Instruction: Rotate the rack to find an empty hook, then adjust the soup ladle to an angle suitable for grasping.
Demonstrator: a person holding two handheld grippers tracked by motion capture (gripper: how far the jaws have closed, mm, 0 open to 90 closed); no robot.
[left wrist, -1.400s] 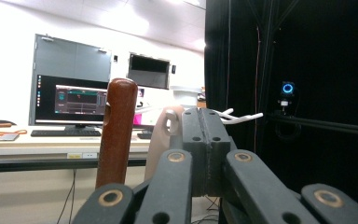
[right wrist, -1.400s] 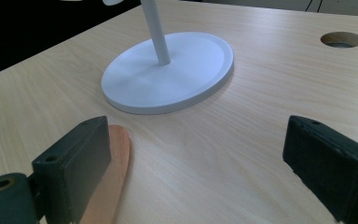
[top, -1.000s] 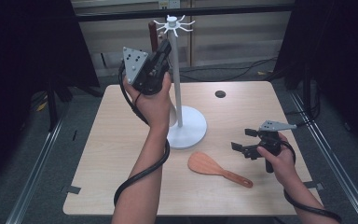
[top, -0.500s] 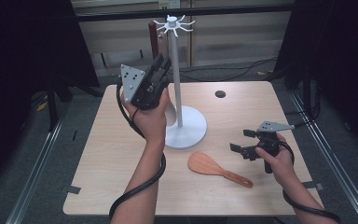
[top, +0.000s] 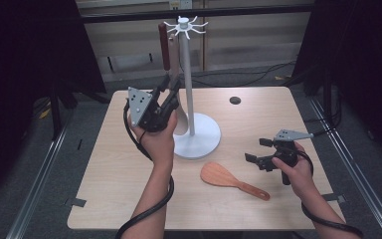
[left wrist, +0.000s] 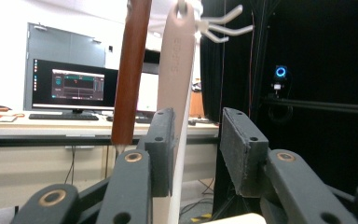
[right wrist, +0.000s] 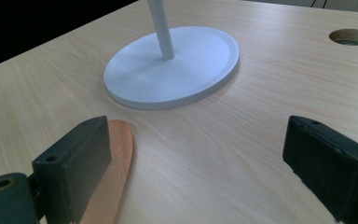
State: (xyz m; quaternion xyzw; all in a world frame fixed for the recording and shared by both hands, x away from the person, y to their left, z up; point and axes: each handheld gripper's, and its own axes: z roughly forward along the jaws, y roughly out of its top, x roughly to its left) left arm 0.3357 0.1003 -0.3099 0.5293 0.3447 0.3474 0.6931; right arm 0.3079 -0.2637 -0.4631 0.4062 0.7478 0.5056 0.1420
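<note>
A white hook stand (top: 189, 84) rises from a round base (right wrist: 172, 65) mid-table. Two utensils hang from its top hooks: one with a brown handle (top: 164, 47) (left wrist: 130, 70) and a beige one (top: 174, 52) (left wrist: 177, 60). My left gripper (top: 171, 93) (left wrist: 198, 135) points up at them. Its jaws have just been opening and now stand apart, with the beige handle running down between them by the left pad, not squeezed. A wooden rice paddle (top: 229, 179) (right wrist: 112, 177) lies flat on the table. My right gripper (top: 257, 152) (right wrist: 200, 158) is open just right of it, holding nothing.
The wooden table (top: 104, 189) has a round cable hole (top: 235, 100) (right wrist: 352, 36) at the back right. Dark curtains flank both sides. Beyond the stand, the left gripper view shows a desk with a lit monitor (left wrist: 77, 86).
My left gripper has come down from the stand's top hooks along the hanging utensils, and its jaws have parted. The beige utensil stays on its hook. The right hand has not moved.
</note>
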